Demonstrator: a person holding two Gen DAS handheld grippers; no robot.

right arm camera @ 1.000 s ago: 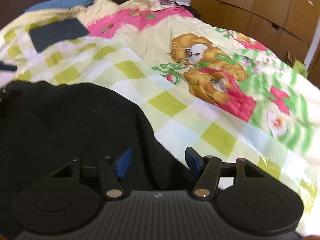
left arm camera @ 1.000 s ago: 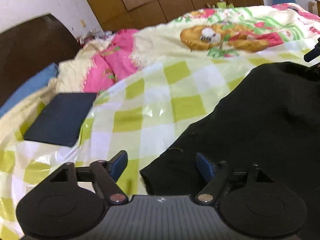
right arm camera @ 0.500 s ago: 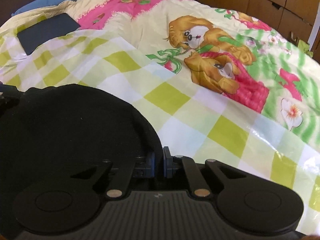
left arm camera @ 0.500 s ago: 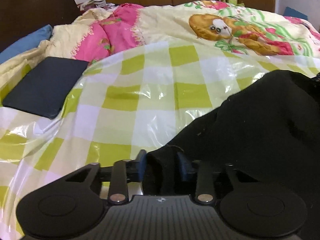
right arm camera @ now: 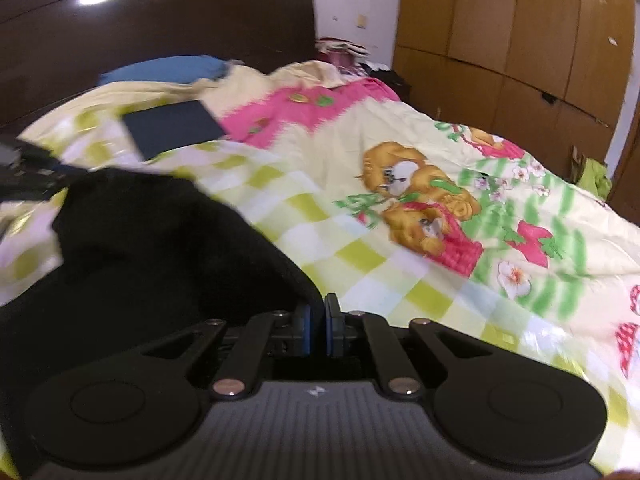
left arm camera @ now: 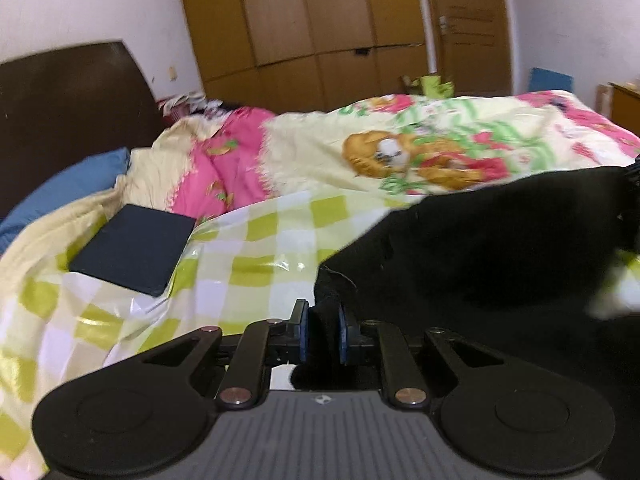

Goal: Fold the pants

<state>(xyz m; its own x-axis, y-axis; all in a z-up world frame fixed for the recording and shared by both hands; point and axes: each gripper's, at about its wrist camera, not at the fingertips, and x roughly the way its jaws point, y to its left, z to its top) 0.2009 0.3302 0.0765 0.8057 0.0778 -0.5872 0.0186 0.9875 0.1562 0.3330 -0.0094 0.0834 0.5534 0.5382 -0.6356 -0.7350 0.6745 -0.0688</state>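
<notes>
left gripper has its blue pads pinched on a corner of the black pants, and the right gripper is clamped on the other edge of the pants the same way. the fabric hangs stretched between the two, raised over the green checkered plastic sheet on the bed. further out a dark navy folded cloth lies near the headboard end, just beside the blue pillow. teddy bear quilt covers the far side.

dim indoor light, motion blur, fisheye warp
</notes>
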